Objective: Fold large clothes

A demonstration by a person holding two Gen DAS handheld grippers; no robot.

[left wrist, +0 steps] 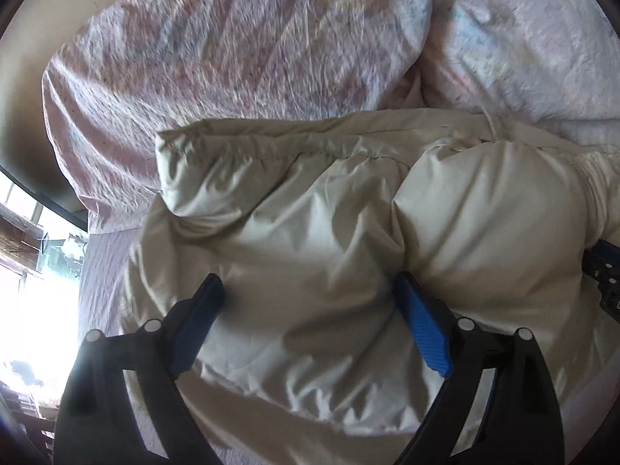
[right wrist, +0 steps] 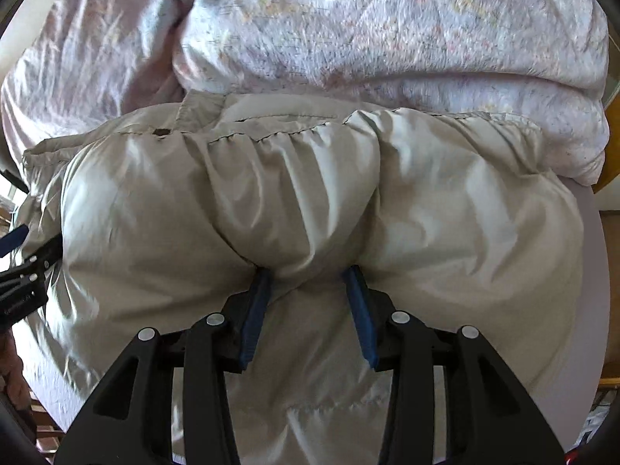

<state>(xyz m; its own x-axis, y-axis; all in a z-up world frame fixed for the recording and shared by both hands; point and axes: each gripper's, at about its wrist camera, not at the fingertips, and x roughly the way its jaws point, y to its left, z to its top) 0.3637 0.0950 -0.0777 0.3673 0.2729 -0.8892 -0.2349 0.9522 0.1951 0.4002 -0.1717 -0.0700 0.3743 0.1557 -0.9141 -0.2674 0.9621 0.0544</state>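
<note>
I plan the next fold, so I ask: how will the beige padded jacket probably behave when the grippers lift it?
The jacket looks puffy and floppy: it bulges around the right gripper. Its shiny fabric may slip. It is probably light for its bulk and would sag between the right gripper and the left gripper.

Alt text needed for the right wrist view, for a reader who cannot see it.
The right gripper pinches a bulge of a puffy cream jacket between its blue fingers. The jacket lies on a bed, a pink floral quilt bunched behind it; the left gripper shows at the left edge.
</note>
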